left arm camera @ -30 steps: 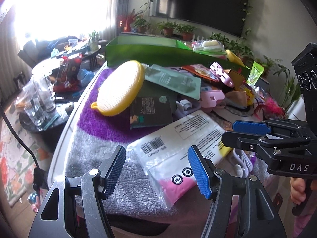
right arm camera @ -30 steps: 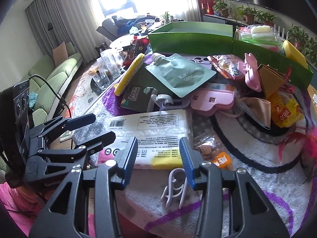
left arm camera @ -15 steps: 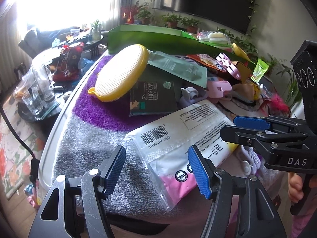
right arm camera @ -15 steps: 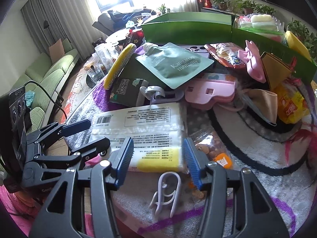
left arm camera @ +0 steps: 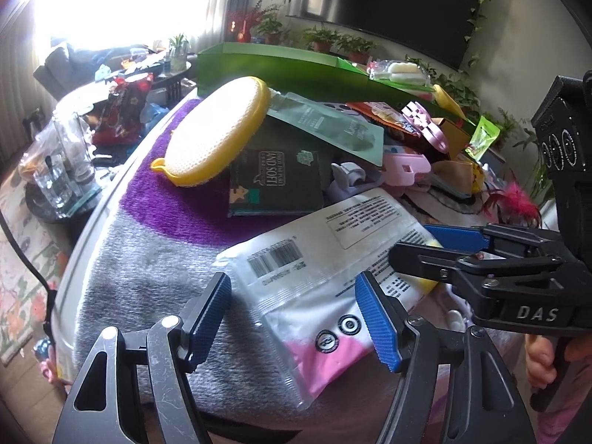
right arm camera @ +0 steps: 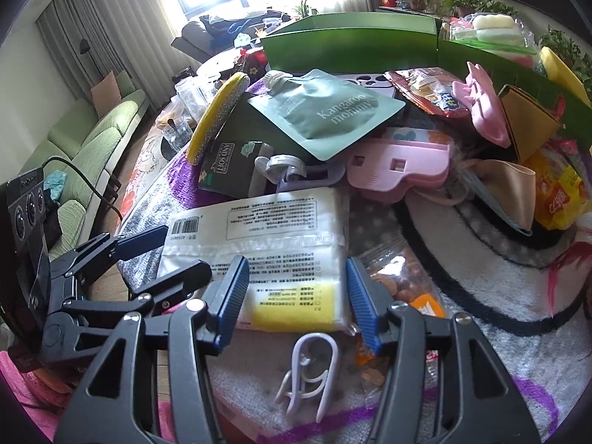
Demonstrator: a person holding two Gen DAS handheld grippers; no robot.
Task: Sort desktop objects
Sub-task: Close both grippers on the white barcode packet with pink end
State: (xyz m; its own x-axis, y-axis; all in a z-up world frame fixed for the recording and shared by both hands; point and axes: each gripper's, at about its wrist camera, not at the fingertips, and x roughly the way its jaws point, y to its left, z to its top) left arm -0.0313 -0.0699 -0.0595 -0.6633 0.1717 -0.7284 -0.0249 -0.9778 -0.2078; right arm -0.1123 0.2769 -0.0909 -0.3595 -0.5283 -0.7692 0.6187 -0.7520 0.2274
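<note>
Centrally, a white plastic packet (left arm camera: 325, 259) with a barcode, printed text, a pink corner and a yellow corner lies flat on the grey-and-purple blanket (left arm camera: 148, 259). The left gripper (left arm camera: 296, 318) hovers over the packet's pink corner; its jaws have just been opening and stand spread, with the packet edge below the gap and no pad pressing on it. The right gripper (right arm camera: 294, 299) hovers over the packet's yellow corner (right arm camera: 292, 310); its jaws stand partly spread after widening, and neither blue pad touches the packet. A white plastic clip (right arm camera: 310, 373) lies just beside the packet's near edge, under the right gripper. A snack bag (right arm camera: 399, 281) lies beside the packet, partly hidden by the right gripper's finger. Beyond the packet lie a dark green box (left arm camera: 273, 181), a yellow brush (left arm camera: 214, 133), a teal pouch (right arm camera: 325, 111) and a pink case (right arm camera: 399, 162). Items farther from the packet overlap and cannot be identified reliably. Contact between either gripper and the blanket cannot be determined.
</note>
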